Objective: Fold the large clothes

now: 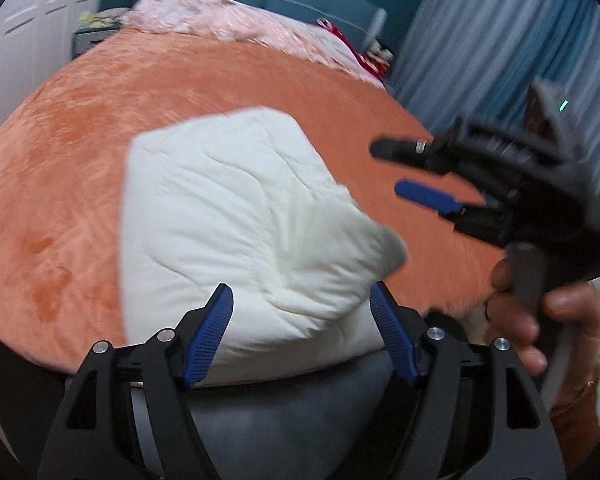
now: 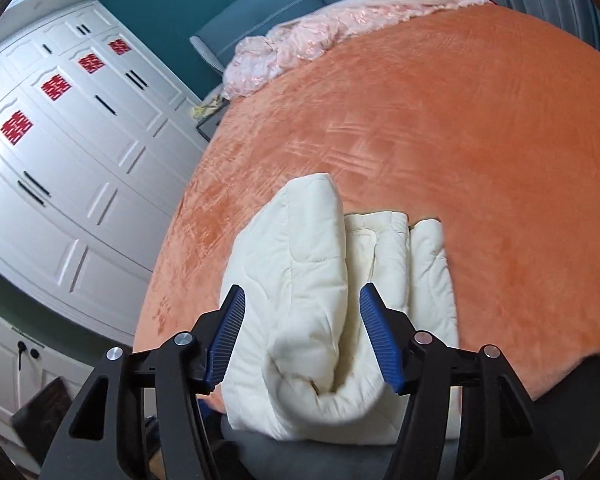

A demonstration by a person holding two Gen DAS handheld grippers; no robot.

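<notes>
Orange plush bedspread [image 2: 480, 152] covers a wide bed, with a teal padded headboard [image 2: 268, 12] at its far edge and a crumpled pale pink quilt [image 1: 236, 24] heaped along that edge. White panelled wardrobe doors with red paper cut-outs [image 2: 60, 140] stand along one side of the bed, and blue-grey pleated curtains [image 1: 500, 40] hang along the opposite side.

At the near edge of the bed lies a cream-white quilted padded garment [image 2: 328, 300], folded into a thick bundle. In the right wrist view its layers show as several rolled folds side by side, the tallest one on the wardrobe side.

The left gripper [image 1: 302, 320] hangs over the near edge with its blue ribbed fingers [image 1: 212, 336] spread wide apart; the bundle fills the gap between them, but the pads do not press on it.

The right gripper [image 2: 302, 320] has its fingers apart too, straddling the near end of the bundle without clamping it. In the left wrist view it appears blurred above the bedspread beside the garment, a bare hand [image 1: 540, 320] wrapped around its grey handle.
</notes>
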